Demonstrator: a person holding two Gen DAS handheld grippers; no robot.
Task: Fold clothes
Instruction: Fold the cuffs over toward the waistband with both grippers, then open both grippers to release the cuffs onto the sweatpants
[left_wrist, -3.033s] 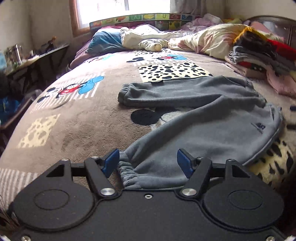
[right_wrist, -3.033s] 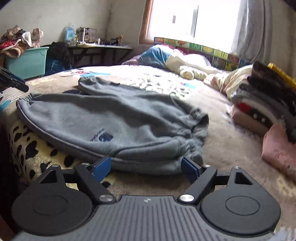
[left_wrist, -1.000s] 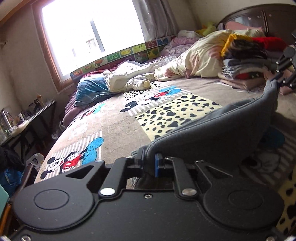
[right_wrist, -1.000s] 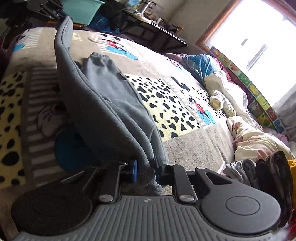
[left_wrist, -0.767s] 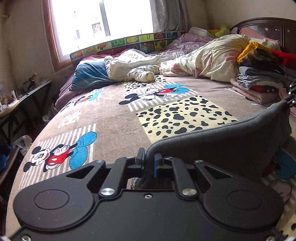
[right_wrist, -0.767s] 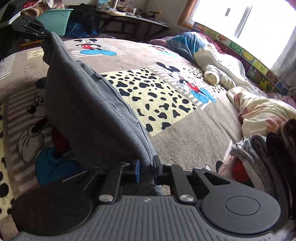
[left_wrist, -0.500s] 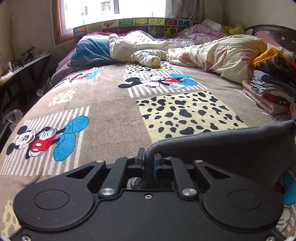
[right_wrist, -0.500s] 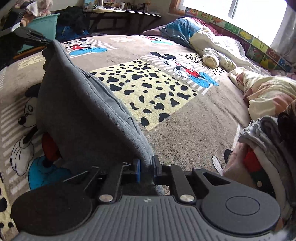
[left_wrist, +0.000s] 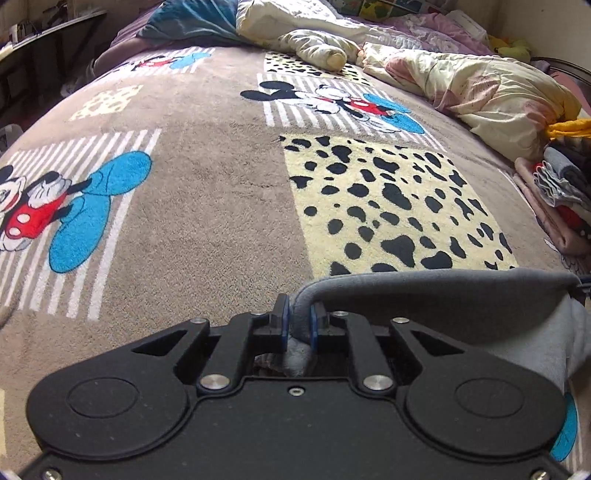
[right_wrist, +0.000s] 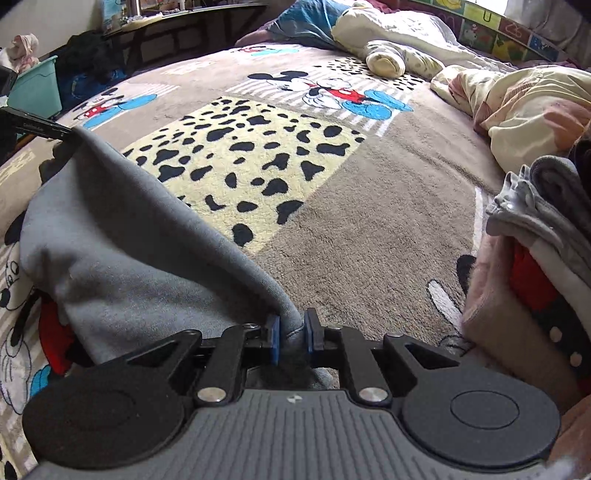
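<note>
Nearby, a clothes stack flanks the grey garment, both grippers' jaws clamped on it.

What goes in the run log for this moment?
left gripper: shut on pants | right gripper: shut on pants | pants: lifted over bed

The grey fleece garment runs off the left wrist view's right edge, and its lower part is hidden behind the black gripper body in both views. The stack of folded clothes is cut by the right wrist view's right edge.
</note>
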